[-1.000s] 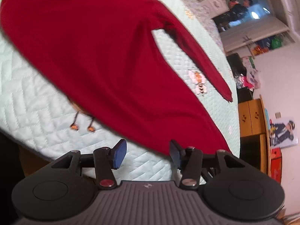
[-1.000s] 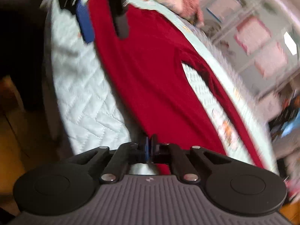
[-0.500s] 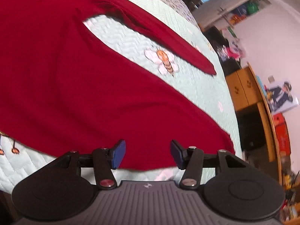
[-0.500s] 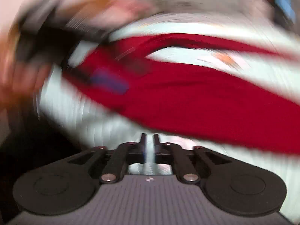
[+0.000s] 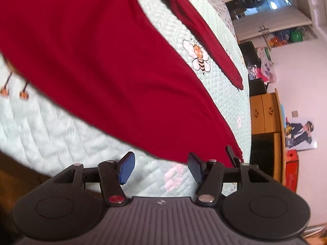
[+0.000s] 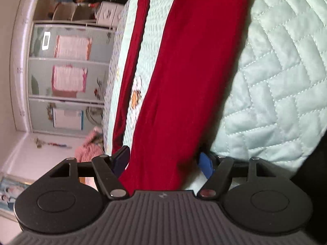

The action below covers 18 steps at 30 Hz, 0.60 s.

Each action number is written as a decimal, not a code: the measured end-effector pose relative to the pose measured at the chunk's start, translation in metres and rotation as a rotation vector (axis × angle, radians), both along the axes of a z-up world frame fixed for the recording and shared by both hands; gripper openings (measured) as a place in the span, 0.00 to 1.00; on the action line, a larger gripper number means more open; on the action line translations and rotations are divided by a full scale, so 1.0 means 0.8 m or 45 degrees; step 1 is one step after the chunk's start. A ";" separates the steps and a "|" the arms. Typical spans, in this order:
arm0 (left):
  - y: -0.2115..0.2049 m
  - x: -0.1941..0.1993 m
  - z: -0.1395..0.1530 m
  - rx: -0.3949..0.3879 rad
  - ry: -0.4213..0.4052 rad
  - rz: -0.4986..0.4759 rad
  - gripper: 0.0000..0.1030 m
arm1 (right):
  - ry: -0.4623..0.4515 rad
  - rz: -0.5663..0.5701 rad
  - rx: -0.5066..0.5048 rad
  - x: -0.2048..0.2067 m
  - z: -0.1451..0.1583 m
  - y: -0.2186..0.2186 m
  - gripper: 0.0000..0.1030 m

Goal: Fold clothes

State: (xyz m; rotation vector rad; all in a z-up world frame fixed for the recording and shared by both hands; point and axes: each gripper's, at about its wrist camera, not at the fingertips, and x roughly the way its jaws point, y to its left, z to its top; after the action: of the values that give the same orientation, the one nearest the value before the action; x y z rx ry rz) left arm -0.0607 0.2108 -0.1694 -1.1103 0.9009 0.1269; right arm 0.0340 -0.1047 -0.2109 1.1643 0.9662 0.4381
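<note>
On the quilted bedspread (image 5: 51,134) red garment (image 5: 98,57) lies flat, long axis running away from both grippers; right gripper (image 6: 163,163), jaws opening, straddles its near hem unclamped, while left gripper (image 5: 160,169), jaws opening and empty, hovers just short of the hem.

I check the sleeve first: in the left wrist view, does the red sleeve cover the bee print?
No, the bee print lies bare beside the red sleeve.

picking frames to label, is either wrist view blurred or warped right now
Left wrist view: mostly sharp, red garment edge slightly smeared at left, fisheye curves the quilt. Right wrist view: rolled sideways, garment and bee print softly blurred, quilt stitching crisp.
</note>
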 end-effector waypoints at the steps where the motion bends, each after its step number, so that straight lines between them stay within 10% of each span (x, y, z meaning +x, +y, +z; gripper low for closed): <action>1: -0.003 -0.002 -0.001 -0.008 0.004 0.002 0.59 | -0.011 -0.008 0.004 0.000 -0.001 0.001 0.69; 2: -0.006 -0.004 -0.001 -0.013 0.008 0.003 0.59 | -0.019 -0.011 0.002 0.000 -0.002 0.002 0.65; 5: -0.016 -0.002 -0.003 -0.001 0.027 -0.014 0.59 | 0.024 -0.003 -0.031 0.003 -0.017 0.000 0.01; 18: -0.030 0.010 0.034 0.216 -0.093 -0.104 0.59 | 0.022 0.067 -0.055 -0.016 -0.017 -0.038 0.01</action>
State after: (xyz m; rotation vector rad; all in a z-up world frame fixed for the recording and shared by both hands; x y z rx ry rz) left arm -0.0529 0.1865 -0.1419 -0.9137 0.8528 0.0930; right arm 0.0214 -0.1352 -0.2245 1.1074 1.0184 0.4482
